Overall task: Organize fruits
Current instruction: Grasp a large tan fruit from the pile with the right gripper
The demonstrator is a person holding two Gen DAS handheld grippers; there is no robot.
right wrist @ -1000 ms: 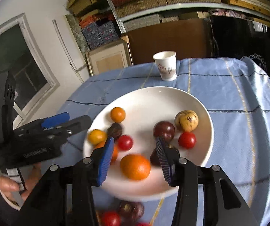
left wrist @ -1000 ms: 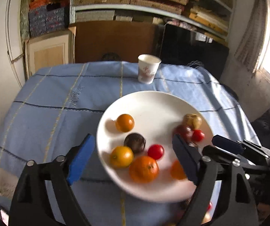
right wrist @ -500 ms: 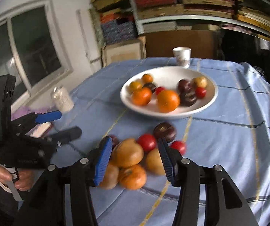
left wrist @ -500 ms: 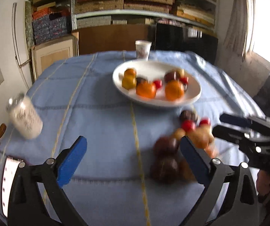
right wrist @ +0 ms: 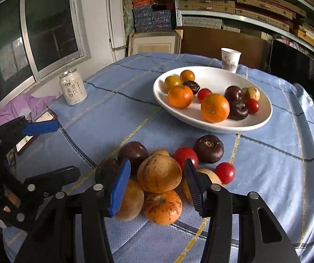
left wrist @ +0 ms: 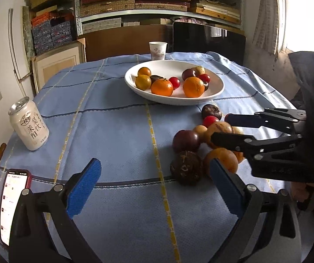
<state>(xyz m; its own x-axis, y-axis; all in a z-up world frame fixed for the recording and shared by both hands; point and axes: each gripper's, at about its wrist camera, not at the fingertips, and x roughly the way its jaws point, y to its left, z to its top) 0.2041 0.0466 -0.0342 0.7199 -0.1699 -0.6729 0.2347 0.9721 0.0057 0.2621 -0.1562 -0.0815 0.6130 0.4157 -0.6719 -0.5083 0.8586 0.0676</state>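
Two grippers over loose fruit pile (right wrist: 157, 175) near plate (right wrist: 264, 118): left gripper (left wrist: 154, 184) wide open, empty; right gripper (right wrist: 157, 182) parted around tan fruit (right wrist: 159, 173), contact unclear.

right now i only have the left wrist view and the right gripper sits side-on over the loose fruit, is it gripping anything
Observer: Not yet. The right wrist view shows the right gripper straddling a tan round fruit on top of the pile. Its pads sit a sliver clear of the fruit on both sides.
Operator: ok, how many red tomatoes are off the plate, i count one
Observer: Two. Apart from the tomato you see, a second tomato lies on the cloth at the pile's right edge. In your view it is mostly hidden behind that gripper's fingers.
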